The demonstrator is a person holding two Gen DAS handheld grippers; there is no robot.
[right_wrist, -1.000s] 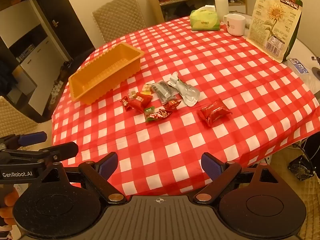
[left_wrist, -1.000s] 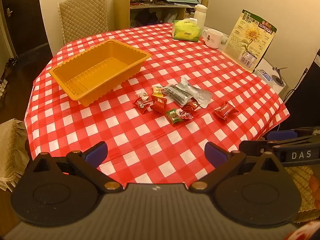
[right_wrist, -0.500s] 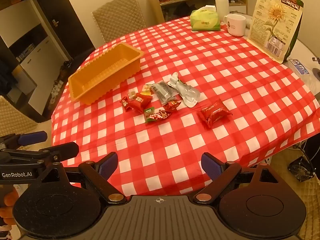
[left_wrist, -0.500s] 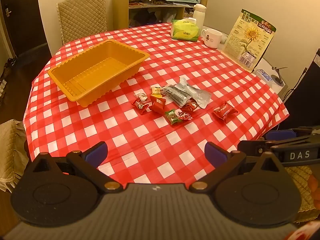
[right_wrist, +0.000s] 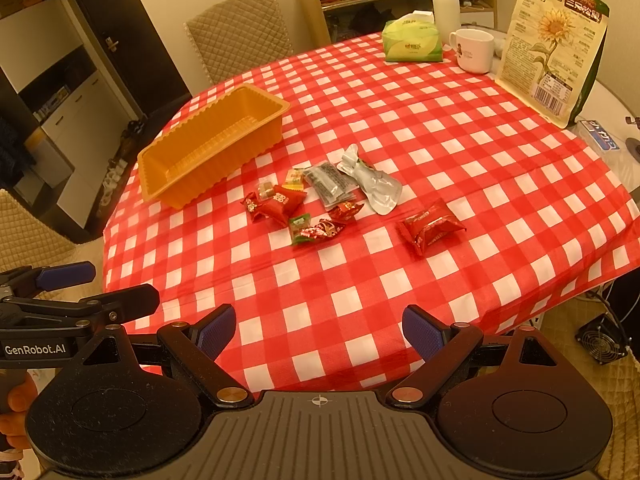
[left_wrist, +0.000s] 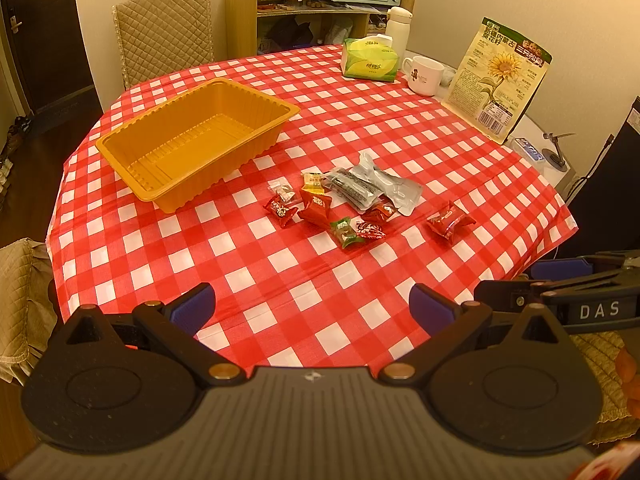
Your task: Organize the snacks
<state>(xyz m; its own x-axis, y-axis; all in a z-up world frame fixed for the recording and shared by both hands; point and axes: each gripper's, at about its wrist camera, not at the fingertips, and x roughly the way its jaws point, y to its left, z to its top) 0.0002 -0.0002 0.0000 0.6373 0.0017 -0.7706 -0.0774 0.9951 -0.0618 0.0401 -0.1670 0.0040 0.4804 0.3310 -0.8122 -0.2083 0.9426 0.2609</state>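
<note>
Two grippers near the table edge, left gripper and right gripper, both spread wide and holding nothing | snacks scattered mid-tablecloth | orange tray just beyond, left | mug far side

Glossy crinkled foil wrappers lie on a smooth checked tablecloth beside a ribbed orange plastic tray.

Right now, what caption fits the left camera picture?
Open left gripper faces scattered snacks beside an empty orange tray.
</note>
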